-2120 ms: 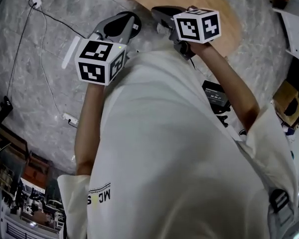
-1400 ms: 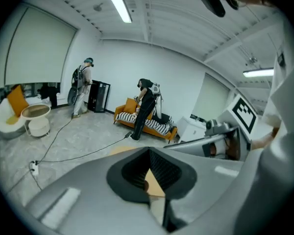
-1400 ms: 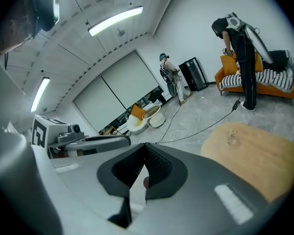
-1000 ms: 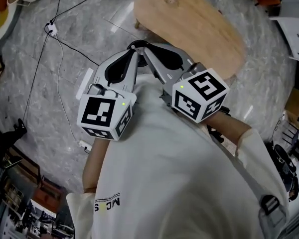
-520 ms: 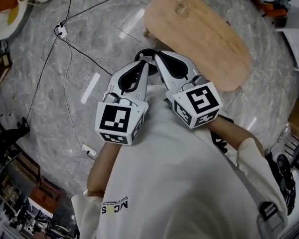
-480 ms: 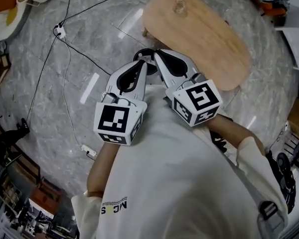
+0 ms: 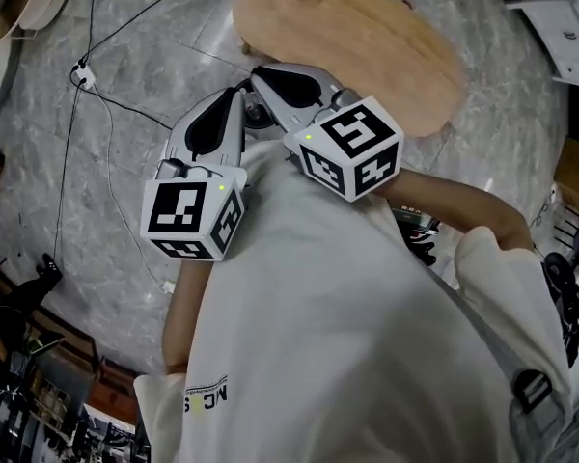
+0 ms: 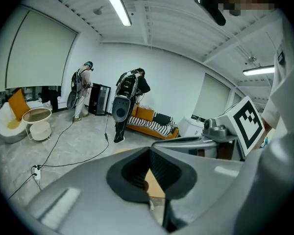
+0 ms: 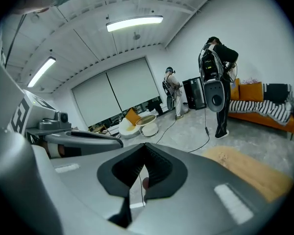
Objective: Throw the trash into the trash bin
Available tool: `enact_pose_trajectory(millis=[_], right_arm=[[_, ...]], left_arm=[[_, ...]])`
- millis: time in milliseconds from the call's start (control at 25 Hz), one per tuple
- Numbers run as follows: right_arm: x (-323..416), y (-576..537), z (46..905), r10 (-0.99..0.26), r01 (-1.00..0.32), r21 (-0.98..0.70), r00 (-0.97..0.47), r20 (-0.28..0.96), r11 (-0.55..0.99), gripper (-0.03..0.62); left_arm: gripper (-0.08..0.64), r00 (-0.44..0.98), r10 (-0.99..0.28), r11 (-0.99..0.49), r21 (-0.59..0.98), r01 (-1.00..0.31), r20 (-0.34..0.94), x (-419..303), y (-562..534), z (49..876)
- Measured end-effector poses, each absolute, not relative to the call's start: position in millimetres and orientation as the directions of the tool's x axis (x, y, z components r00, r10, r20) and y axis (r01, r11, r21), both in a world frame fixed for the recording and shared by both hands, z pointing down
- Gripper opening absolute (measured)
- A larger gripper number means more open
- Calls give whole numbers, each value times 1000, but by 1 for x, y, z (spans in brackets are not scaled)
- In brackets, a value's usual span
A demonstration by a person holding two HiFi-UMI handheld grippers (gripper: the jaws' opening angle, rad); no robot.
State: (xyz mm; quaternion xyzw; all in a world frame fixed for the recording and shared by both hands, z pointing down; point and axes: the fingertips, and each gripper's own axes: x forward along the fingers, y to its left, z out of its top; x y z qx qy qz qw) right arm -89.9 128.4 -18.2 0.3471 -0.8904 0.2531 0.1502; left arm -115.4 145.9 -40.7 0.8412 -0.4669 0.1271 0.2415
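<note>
Hands in, nothing carried: the left gripper [image 7: 237, 98] and the right gripper [image 7: 261, 77] sit side by side in front of the person [image 7: 367, 336], tips close together at the near edge of the wooden table [image 7: 367, 37]. Both claws are closed with nothing between them. Over the past second the right gripper has dipped slightly and rolled, turning its marker cube [image 7: 352, 148], while the left has barely stirred. Neither trash nor trash bin shows in any view, only grey floor [image 7: 125, 66] and a cable [image 7: 72, 123] at the far left. The throw looks either unstarted or already finished.
</note>
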Motion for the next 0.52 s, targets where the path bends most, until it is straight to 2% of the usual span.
enact_pose_trajectory(millis=[520], right_arm=[[-81, 124, -8, -547, -707, -396, -706, 451, 586, 21]], left_arm=[[1, 527, -724, -430, 306, -849, 444, -116, 139, -36]])
